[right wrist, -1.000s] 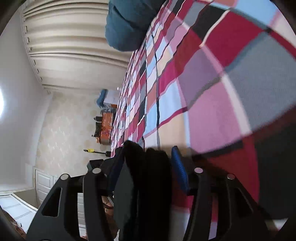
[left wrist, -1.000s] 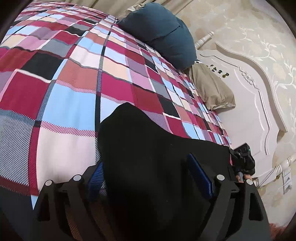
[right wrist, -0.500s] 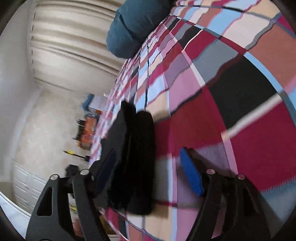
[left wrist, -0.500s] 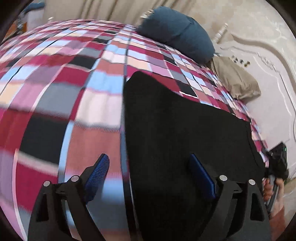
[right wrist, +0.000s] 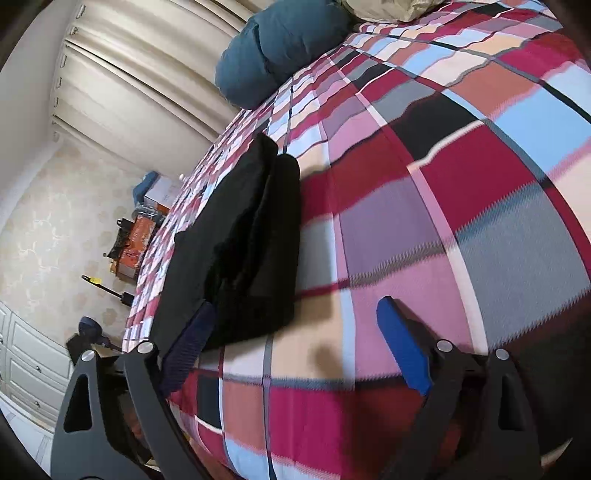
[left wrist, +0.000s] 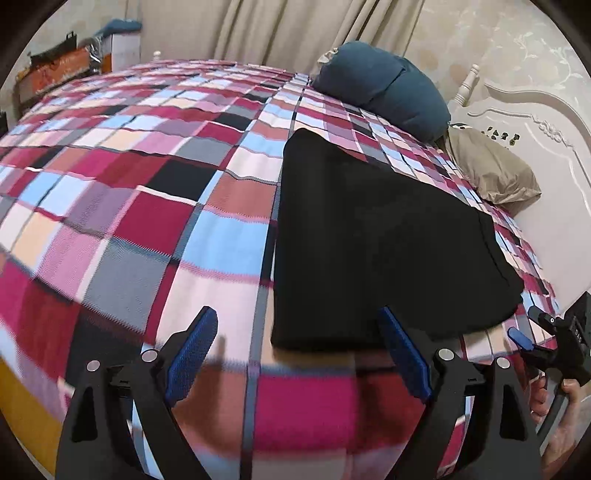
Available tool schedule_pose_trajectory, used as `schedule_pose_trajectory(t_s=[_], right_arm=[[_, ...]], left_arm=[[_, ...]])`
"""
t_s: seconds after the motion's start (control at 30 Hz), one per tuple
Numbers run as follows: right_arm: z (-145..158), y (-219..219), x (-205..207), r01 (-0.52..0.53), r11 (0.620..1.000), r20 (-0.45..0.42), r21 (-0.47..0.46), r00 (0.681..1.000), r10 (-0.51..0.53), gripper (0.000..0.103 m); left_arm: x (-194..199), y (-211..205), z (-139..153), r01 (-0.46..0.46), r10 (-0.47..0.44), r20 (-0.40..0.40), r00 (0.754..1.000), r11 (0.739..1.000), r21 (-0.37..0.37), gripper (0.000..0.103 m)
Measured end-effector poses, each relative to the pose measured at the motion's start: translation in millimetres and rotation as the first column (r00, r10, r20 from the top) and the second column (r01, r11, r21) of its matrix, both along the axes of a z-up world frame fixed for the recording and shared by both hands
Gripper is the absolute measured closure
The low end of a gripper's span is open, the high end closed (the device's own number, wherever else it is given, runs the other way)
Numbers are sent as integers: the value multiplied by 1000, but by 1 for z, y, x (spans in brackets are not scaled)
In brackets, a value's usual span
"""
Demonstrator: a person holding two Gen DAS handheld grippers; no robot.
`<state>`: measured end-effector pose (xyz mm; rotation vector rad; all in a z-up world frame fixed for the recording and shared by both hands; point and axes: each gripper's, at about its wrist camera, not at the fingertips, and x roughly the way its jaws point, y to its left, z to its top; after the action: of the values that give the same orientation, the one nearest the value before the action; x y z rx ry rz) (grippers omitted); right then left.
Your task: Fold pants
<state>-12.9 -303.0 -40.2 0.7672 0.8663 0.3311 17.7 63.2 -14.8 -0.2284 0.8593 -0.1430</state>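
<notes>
Between the blue pads of the left gripper (left wrist: 295, 354) only checked bedspread (left wrist: 147, 206) shows; its jaws stand wide and released, holding nothing. At 1 o'clock from that gripper, just beyond its right pad, lie the folded black pants (left wrist: 376, 236), flat on the bedspread in a neat stack with a straight near edge.

The right gripper (right wrist: 295, 347) is likewise released. Its jaws have just been opening, and no cloth sits between them. The pants (right wrist: 243, 251) lie at 11 o'clock from it, their near corner just beside its left pad; whether pad and cloth touch cannot be told. Layered folds show along the stack's side edge.

Further out, at 1 o'clock in the left wrist view, a dark teal pillow (left wrist: 384, 88) rests at the head of the bed, with a tan pillow (left wrist: 491, 173) at 2 o'clock against the white headboard (left wrist: 546, 155). At 3 to 4 o'clock a hand (left wrist: 554, 406) grips the other tool's handle.

Beyond the far bed edge, at 10 o'clock, an orange box (left wrist: 55, 70) stands by the curtains (left wrist: 258, 29); its contents cannot be made out.
</notes>
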Motion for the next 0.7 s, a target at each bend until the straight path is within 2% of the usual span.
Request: schedule_pose_trajectory(t_s=[0.23,0.4,0.53,0.7], right_arm=[[3,17,-14,38,995,3,-92,999,-38,12],[5,29,-18,53,984,8,-170,999,-53,12],[8,44,-20,67,959,11,-274,998,-67,12],[12,70,-27,87,904,18,-418,996,-87,12]], left_arm=[[-28,-27,3,27,-28,15,1000,997,69,16],[-39,-41,-4,46,-46,7,999,996,73,16],[-46,-50,-9,48,-49,2,999,995,85,16],[-48,-54,-12,18,-18,2,1000,995,100,16]])
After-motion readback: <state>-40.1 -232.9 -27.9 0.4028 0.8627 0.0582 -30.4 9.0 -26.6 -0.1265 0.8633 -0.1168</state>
